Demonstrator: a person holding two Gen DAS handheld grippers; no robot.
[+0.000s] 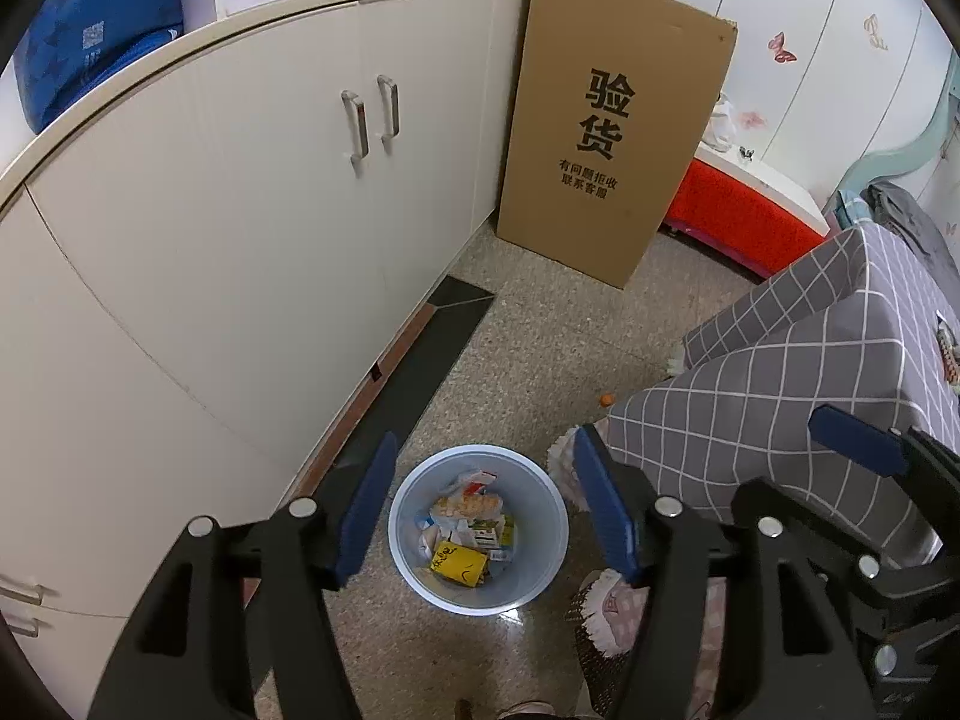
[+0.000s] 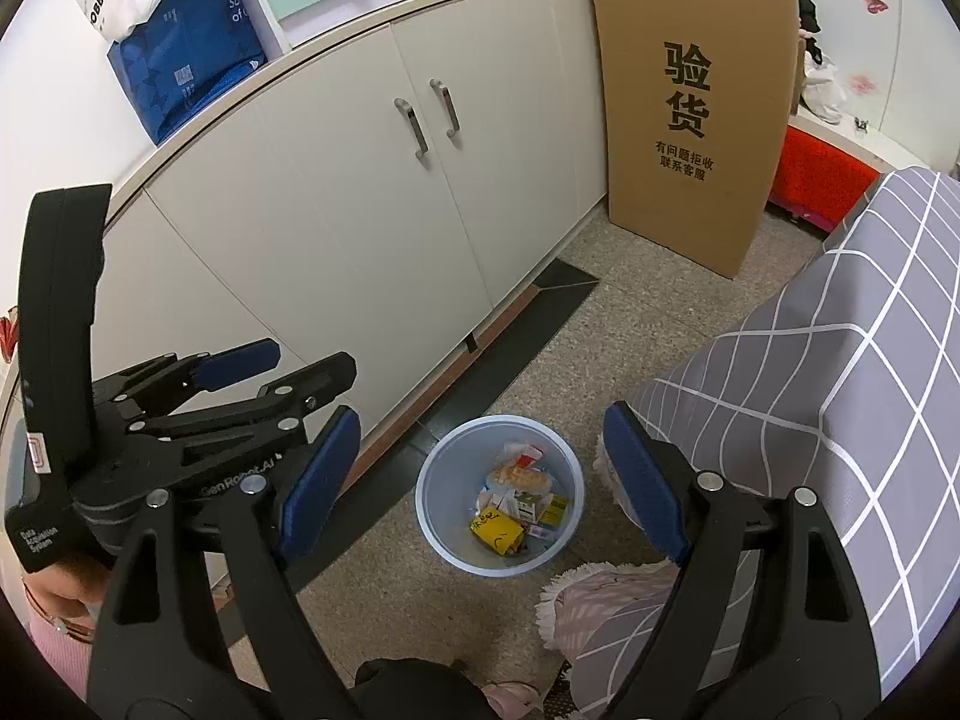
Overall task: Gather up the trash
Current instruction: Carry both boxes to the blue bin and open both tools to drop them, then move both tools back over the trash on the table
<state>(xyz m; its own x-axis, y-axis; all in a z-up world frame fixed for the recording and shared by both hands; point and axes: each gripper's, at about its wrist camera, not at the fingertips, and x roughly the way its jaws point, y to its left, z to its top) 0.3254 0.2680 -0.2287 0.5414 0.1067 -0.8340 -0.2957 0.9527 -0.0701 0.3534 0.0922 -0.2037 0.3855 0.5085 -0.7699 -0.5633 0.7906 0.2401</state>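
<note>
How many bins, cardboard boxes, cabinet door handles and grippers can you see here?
Bin: 1
Cardboard box: 1
Cabinet door handles: 2
Grippers, left gripper and right gripper: 2
Total: 6

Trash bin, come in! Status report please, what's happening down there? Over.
Left gripper open, empty, over the bin. Right gripper open, empty. Blue trash bin on floor, wrappers and a yellow packet inside. Nothing blocking it.

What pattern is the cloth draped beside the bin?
Grey cloth with a white grid of lines; clearest in the right wrist view.
</note>
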